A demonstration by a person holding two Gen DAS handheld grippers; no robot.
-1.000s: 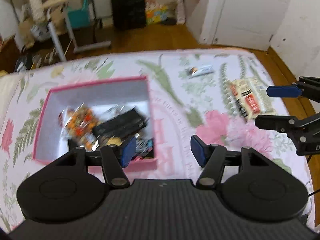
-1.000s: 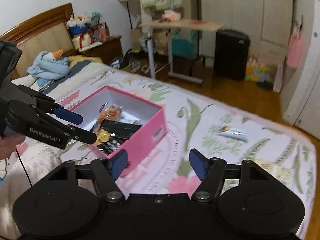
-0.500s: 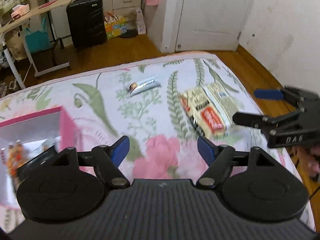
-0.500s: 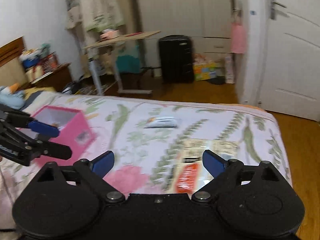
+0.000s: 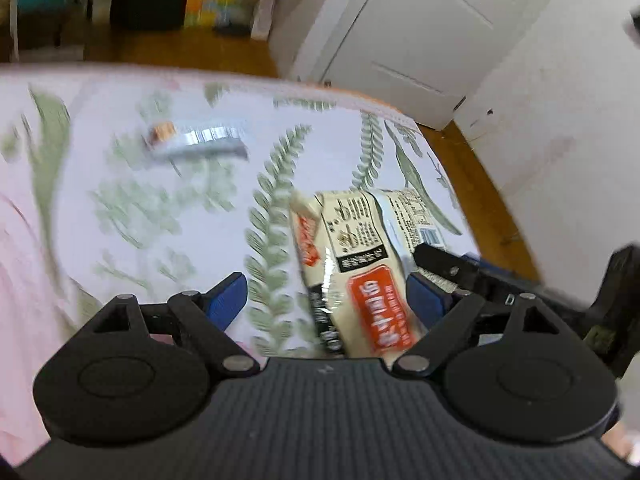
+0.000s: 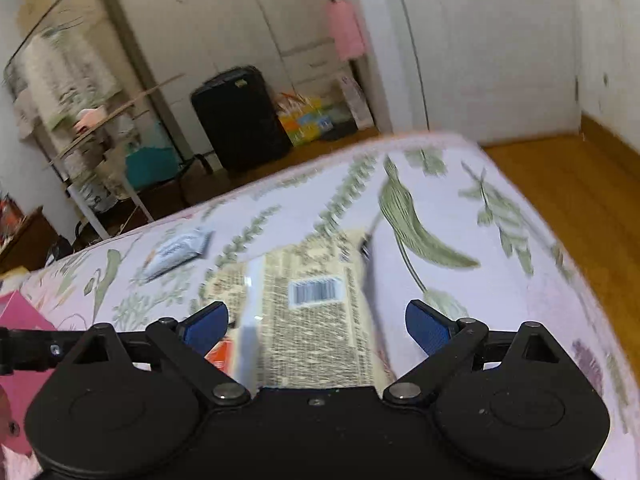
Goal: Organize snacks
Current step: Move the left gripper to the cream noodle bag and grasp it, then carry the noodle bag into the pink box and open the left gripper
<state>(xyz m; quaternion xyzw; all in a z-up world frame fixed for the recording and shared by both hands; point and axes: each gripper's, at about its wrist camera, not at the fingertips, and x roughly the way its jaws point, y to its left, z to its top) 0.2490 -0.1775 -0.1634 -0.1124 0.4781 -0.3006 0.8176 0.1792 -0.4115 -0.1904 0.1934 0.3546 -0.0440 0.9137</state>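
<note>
Both the left gripper (image 5: 326,302) and right gripper (image 6: 316,326) hang wide open around the cream, red-labelled crinkly snack packet (image 6: 316,312) lying low centre on the floral bedspread (image 6: 460,200), evidently lining up a grab.

Each hand-held gripper, left (image 5: 326,300) and right (image 6: 316,326), is matte black: round pivot discs, silver screws, ribbed housing, blue pads (image 5: 226,300).

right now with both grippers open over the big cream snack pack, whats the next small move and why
Probably ease the right gripper down and close it on the cream snack pack. Its fingers straddle the pack, which lies flat and ungripped on the floral bedspread. The left gripper hangs open beside it; the small silver packet can wait.
</note>
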